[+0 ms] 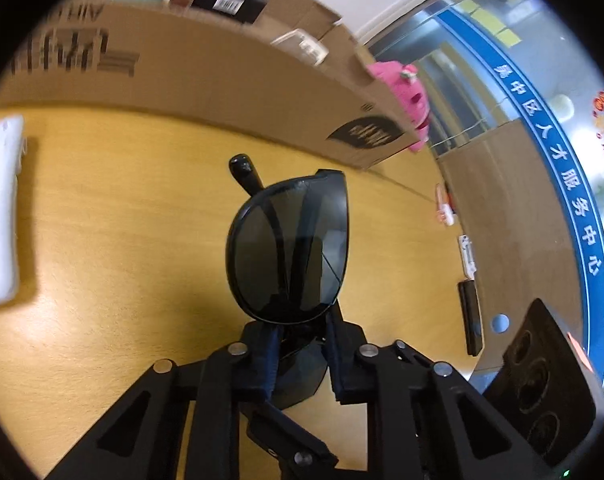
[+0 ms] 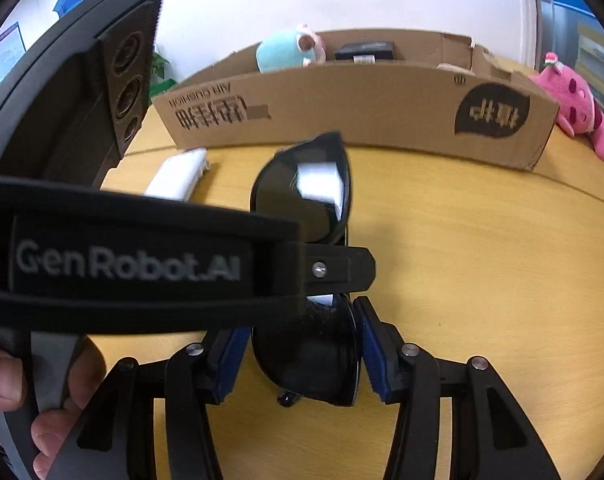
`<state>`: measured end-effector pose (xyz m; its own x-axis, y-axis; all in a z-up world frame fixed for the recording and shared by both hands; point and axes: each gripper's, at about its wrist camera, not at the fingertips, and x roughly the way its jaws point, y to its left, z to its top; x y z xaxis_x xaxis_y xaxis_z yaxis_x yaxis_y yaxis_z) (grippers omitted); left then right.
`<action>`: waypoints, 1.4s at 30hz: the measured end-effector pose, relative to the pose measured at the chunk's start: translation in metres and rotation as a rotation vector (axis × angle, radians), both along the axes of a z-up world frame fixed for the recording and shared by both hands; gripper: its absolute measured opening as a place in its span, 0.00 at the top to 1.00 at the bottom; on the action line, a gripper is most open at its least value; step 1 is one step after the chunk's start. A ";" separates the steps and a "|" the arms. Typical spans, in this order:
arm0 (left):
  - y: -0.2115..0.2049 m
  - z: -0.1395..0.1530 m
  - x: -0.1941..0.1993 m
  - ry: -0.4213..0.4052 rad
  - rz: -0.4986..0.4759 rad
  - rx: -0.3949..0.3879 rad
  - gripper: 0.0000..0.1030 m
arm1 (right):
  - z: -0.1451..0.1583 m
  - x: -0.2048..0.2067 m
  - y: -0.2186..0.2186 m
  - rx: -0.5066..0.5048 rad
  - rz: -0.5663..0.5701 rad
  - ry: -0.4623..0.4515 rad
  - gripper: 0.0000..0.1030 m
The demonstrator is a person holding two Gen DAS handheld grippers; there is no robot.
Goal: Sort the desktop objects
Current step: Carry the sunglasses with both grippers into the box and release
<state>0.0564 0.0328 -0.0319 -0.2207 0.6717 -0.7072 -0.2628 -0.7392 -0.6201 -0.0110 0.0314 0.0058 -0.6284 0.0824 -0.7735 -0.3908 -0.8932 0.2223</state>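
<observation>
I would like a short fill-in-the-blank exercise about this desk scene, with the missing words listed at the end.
1. Both grippers hold the black ____ above the table.
2. The pink plush toy lies ____ the cardboard box, beside its end.
3. The plush toy inside the box is light ____.
4. The table top is ____ wood.

Missing words: sunglasses; outside; blue; yellow

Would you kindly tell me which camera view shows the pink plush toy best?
The right wrist view: the pink plush toy lies in full sight beside the cardboard box. In the left wrist view the box corner hides part of it.
</observation>
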 end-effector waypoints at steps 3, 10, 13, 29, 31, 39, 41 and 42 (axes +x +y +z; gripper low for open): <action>-0.005 0.017 -0.002 0.036 0.003 0.012 0.82 | 0.015 -0.002 -0.004 0.021 -0.002 0.026 0.51; -0.008 0.084 -0.028 0.164 -0.025 0.043 0.82 | 0.075 -0.015 -0.003 0.108 -0.015 0.117 0.51; -0.008 0.116 -0.053 0.213 -0.034 0.066 0.82 | 0.107 -0.030 0.010 0.149 -0.021 0.157 0.51; 0.002 0.142 -0.242 0.125 -0.048 0.040 0.82 | 0.157 -0.178 0.129 0.077 -0.027 0.091 0.51; 0.006 0.123 -0.267 0.067 -0.048 0.035 0.82 | 0.142 -0.191 0.144 0.043 -0.032 0.056 0.51; 0.019 0.043 -0.315 -0.107 -0.042 -0.004 0.82 | 0.075 -0.230 0.189 -0.125 -0.054 -0.093 0.51; 0.021 0.024 -0.322 -0.151 -0.038 -0.017 0.82 | 0.057 -0.235 0.194 -0.165 -0.060 -0.134 0.51; 0.022 0.018 -0.323 -0.160 -0.039 -0.026 0.82 | 0.047 -0.237 0.200 -0.187 -0.061 -0.149 0.51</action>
<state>-0.2666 0.0553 -0.0141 -0.0776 0.6587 -0.7484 -0.1908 -0.7466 -0.6374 -0.2480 0.2310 0.0531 -0.5044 -0.0364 -0.8627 -0.4838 -0.8156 0.3173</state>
